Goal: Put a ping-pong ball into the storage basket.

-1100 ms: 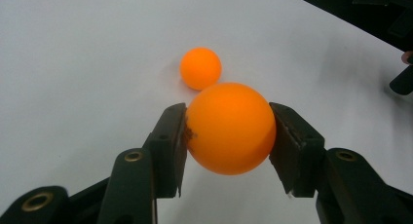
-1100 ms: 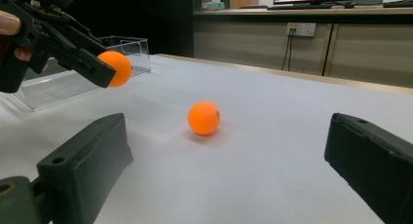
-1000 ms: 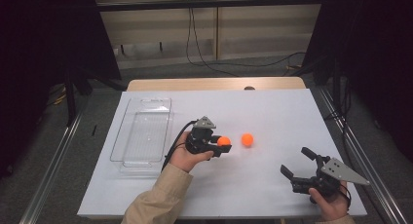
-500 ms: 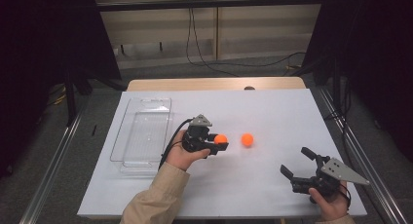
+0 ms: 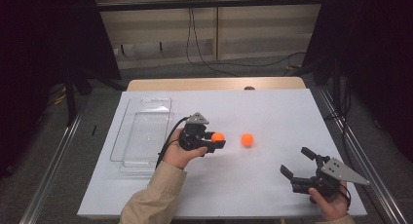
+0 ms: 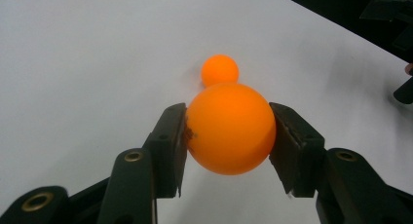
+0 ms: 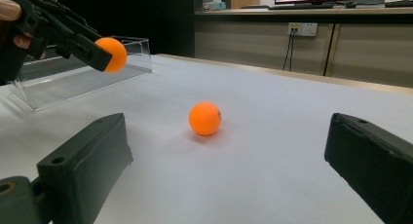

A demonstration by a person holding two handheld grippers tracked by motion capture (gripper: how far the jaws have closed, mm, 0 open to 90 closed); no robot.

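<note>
You're pinching one orange ball [image 6: 229, 128] squarely in the left gripper [image 5: 214, 140], lifted off the white table [image 5: 272, 112]. Carry it level to the clear tray [image 5: 141, 136] before opening. The right gripper [image 5: 298, 164] is waiting spread wide, facing the second ball [image 7: 205, 118].

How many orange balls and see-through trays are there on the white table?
Orange balls: 2, the held ball in the left hand-held gripper and the loose ball lying on the table.
Clear plastic trays: 1, the clear tray.
Total: 3.
</note>
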